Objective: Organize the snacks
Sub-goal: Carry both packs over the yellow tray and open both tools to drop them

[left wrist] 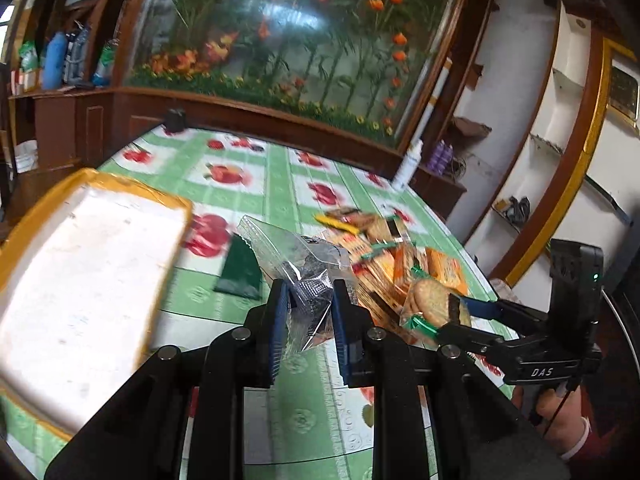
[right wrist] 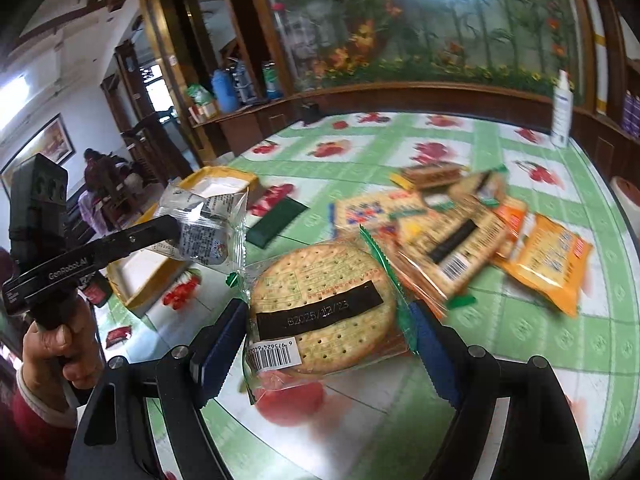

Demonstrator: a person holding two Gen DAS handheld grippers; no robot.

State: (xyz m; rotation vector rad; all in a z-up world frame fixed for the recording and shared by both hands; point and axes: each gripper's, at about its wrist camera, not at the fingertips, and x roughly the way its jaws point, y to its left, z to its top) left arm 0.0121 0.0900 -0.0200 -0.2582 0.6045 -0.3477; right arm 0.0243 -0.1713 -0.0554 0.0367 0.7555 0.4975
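Nearest, left gripper (left wrist: 310, 312): blue pads pressed together on crinkled clear snack packet (left wrist: 296, 256), packet lifted off the table, printed label facing the right wrist view. Right gripper (right wrist: 324, 344): jaws held wide, pinching round cracker pack (right wrist: 320, 312) by its two edges, black date strip and barcode facing up, pack raised above the tablecloth (left wrist: 280, 184). One hand (right wrist: 60, 344) wrapped round the left gripper's handle, red sleeve with pale cuff at the wrist; other hand (left wrist: 560, 408) on the right handle.

Just beyond the cracker pack, loose heap of snack packets (right wrist: 460, 232) on the green checked cloth with fruit prints: orange bags, tan cracker sleeves, overlapping, blurred. Near the clear packet, dark green flat sachet (left wrist: 240, 268) lying alone on the cloth. Beside it, at the table's edge, white tray with yellow rim (left wrist: 80, 280), interior bare.

Further back, white spray bottle (right wrist: 562, 108) upright near the far edge, small dark object (left wrist: 175, 120) at the far side. Behind all, wood-framed floral panel (left wrist: 300, 40), shelf with blue bottle (right wrist: 224, 90).
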